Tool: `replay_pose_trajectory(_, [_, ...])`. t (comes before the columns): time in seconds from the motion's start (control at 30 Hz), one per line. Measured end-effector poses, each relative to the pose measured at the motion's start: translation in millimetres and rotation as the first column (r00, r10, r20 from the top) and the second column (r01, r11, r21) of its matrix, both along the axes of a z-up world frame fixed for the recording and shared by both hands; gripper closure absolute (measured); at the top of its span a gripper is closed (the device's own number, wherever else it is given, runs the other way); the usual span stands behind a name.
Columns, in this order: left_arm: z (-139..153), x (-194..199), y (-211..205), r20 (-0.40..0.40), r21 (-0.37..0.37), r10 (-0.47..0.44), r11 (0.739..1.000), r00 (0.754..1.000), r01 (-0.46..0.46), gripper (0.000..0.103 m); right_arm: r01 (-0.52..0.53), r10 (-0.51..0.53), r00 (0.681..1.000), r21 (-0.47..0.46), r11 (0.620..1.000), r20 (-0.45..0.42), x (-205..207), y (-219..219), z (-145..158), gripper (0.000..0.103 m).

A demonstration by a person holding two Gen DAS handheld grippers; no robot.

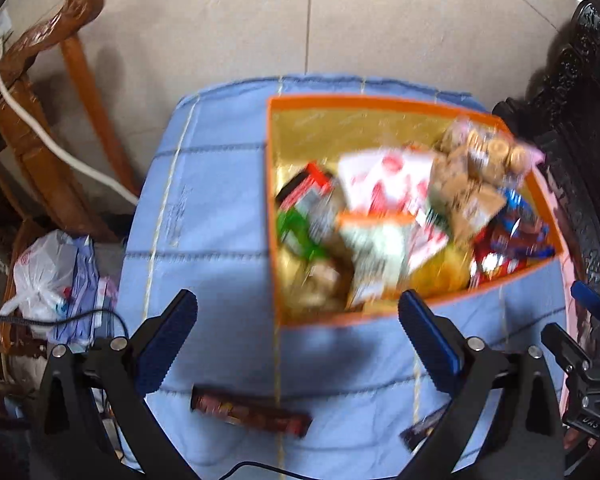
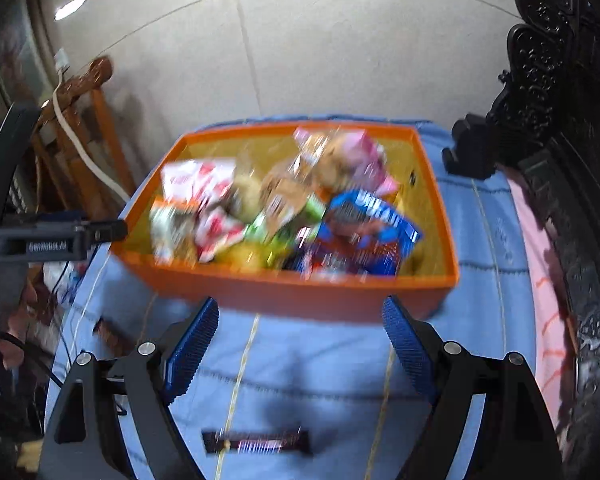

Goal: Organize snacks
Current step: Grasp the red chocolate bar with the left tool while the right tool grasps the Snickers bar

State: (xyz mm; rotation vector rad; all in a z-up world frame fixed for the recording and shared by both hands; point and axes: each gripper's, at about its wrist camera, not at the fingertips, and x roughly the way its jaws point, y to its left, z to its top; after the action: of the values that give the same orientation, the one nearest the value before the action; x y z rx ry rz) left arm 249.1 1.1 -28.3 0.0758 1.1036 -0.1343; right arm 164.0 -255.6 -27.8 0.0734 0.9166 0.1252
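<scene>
An orange box [image 1: 274, 200] [image 2: 284, 288] with a gold lining stands on a blue quilted cloth [image 1: 204, 208] [image 2: 320, 360] and holds several snack packets, among them a blue and red bag [image 2: 364, 232] and a white and red packet [image 1: 384, 178]. My left gripper [image 1: 298, 312] is open and empty above the cloth, near the box's near corner. A brown snack bar [image 1: 252, 410] lies on the cloth below it. My right gripper [image 2: 300, 316] is open and empty in front of the box. A dark snack bar [image 2: 258, 442] lies on the cloth between its fingers.
A second small dark wrapper [image 1: 422, 428] lies near the left gripper's right finger. A wooden chair [image 1: 48, 92] with a white cable and a white plastic bag [image 1: 44, 276] are at the left. Dark carved furniture [image 2: 560, 120] stands at the right. The wall is tiled.
</scene>
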Motion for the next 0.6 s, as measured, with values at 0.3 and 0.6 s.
replay_pose_trajectory(0.3, [-72, -63, 45, -0.162, 0.065, 0.054, 0.997, 0.985, -0.044, 0.004, -0.006, 0.011, 0.995, 0.044, 0.999, -0.098, -56, 14, -28, 0.018])
replay_pose_trajectory(0.6, [-124, -92, 73, -0.303, 0.069, 0.175, 0.984, 0.937, -0.162, 0.004, -0.032, 0.043, 0.986, 0.071, 0.997, -0.163, -85, 30, -48, 0.018])
